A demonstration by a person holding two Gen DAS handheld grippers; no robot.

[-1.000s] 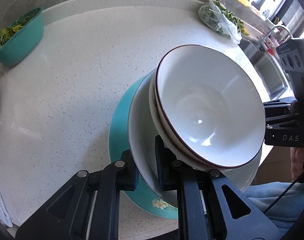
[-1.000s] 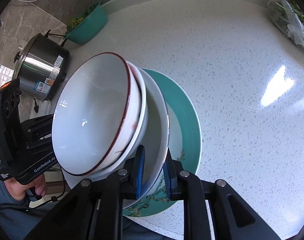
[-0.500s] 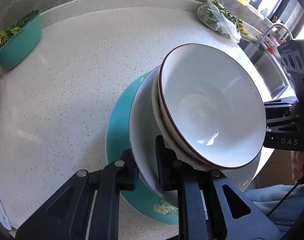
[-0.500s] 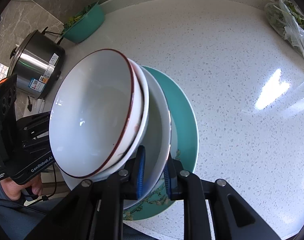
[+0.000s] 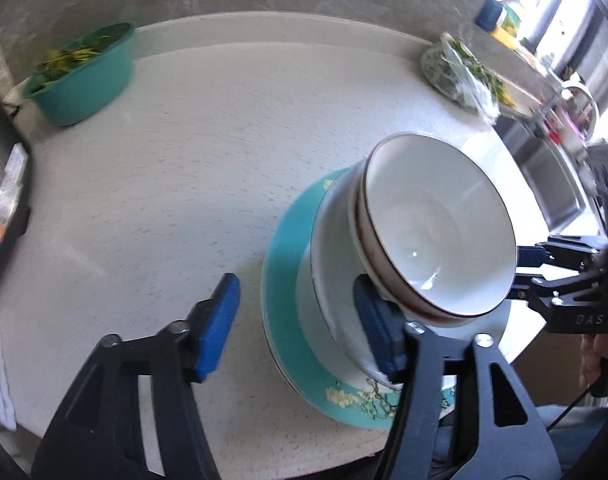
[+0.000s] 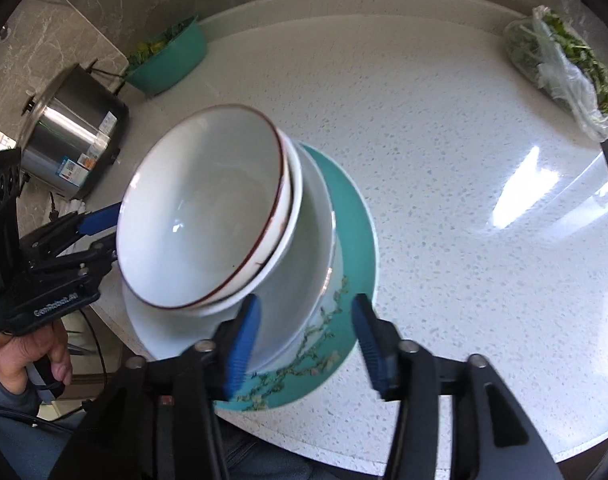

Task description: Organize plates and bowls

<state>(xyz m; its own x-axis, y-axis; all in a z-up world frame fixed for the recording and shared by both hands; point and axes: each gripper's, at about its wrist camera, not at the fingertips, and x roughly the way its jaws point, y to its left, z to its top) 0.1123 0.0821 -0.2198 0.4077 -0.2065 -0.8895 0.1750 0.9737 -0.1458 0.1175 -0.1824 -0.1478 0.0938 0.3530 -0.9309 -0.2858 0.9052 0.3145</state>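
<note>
Bowls (image 6: 201, 208) sit nested, two with dark-red rims one inside the other, in a wider white bowl (image 6: 299, 280) that rests on a teal plate (image 6: 354, 236) with a blossom print; the whole stack stands at the near edge of the white speckled tabletop (image 6: 444, 160), the plate overhanging that edge a little. Both claws have just been opening. The left claw (image 5: 297, 316) stands wide, its pads clear of the white bowl's rim, which lies between them, and grips nothing. The right claw (image 6: 304, 340) is likewise spread across the opposite rim, pads off it and empty. Judging by this, the stacking looks done and the stack set down; what may remain is pulling both claws clear and perhaps nudging the plate further in from the edge. Further out, a teal basin (image 5: 83, 76) of greens, a steel cooker (image 6: 69, 140) and a bag of greens (image 6: 564, 64) stand well apart from the stack.
</note>
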